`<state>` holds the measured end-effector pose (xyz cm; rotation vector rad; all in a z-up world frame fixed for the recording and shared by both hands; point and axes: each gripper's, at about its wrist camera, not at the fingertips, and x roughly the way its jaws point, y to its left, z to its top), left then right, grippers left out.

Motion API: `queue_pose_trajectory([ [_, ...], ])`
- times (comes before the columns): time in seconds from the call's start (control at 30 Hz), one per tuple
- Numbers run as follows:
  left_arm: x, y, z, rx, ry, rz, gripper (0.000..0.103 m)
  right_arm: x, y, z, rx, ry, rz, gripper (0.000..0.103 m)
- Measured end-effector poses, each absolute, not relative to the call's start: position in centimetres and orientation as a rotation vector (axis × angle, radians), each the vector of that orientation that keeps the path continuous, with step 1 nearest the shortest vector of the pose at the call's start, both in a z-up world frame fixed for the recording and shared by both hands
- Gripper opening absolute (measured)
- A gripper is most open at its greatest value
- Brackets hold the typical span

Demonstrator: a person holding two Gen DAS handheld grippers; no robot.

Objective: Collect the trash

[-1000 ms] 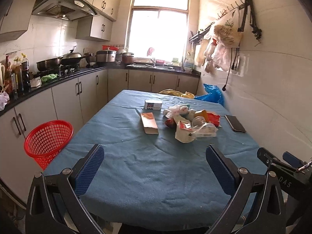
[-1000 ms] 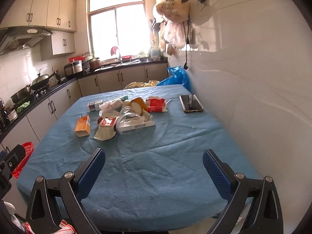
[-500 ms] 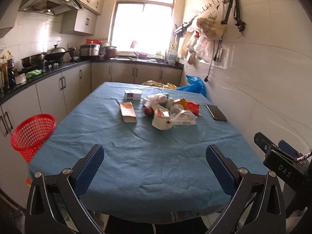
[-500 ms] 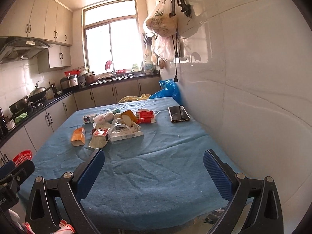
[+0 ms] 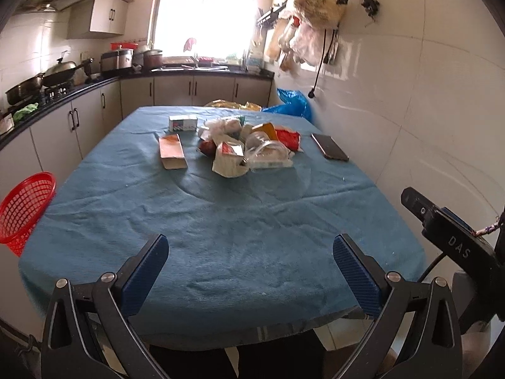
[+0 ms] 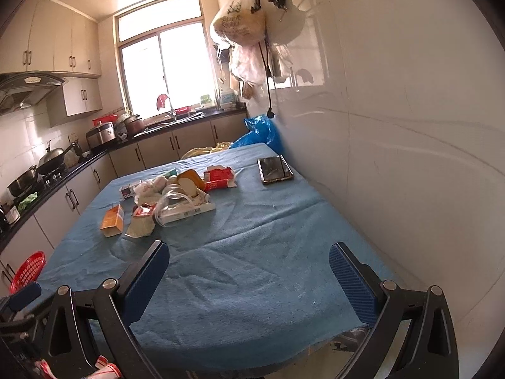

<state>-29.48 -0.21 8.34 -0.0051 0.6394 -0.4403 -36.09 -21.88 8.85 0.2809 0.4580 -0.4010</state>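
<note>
Here, both grippers are hovering wide open over the near edge of the table (image 5: 221, 252), gripping nothing.

The left gripper (image 5: 251, 265) is spreading its blue pads (image 5: 145, 271) far apart above the blue cloth, and the right gripper (image 6: 249, 271) is doing the same, jaws empty. The trash pile (image 5: 246, 145) is sitting well ahead in the middle of the table: an orange carton (image 5: 172, 151) lying just left of it, a small box (image 5: 183, 123) behind, a clear plastic container (image 5: 266, 153) and a red wrapper (image 5: 288, 139) on its right. A phone (image 5: 329, 147) is lying apart near the wall. The red basket (image 5: 22, 208) is waiting beside the table's left edge.
</note>
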Motion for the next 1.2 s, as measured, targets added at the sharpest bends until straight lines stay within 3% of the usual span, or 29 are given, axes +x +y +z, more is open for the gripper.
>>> queue_pose_trajectory([
  [0.4, -24.3, 0.4, 8.3, 0.017, 0.670, -0.382, 0.102, -30.7, -23.4, 7.3, 0.286, 0.573, -0.398, 0.103],
  [0.63, -19.6, 1.4, 8.6, 0.032, 0.694, -0.352, 0.081, -25.5, -24.0, 6.8, 0.241, 0.636, -0.359, 0.103],
  [1.2, -8.5, 8.1, 7.9, -0.101, 0.770, -0.148, 0.081, -14.9, -25.1, 5.3, 0.242, 0.772, -0.187, 0.093],
])
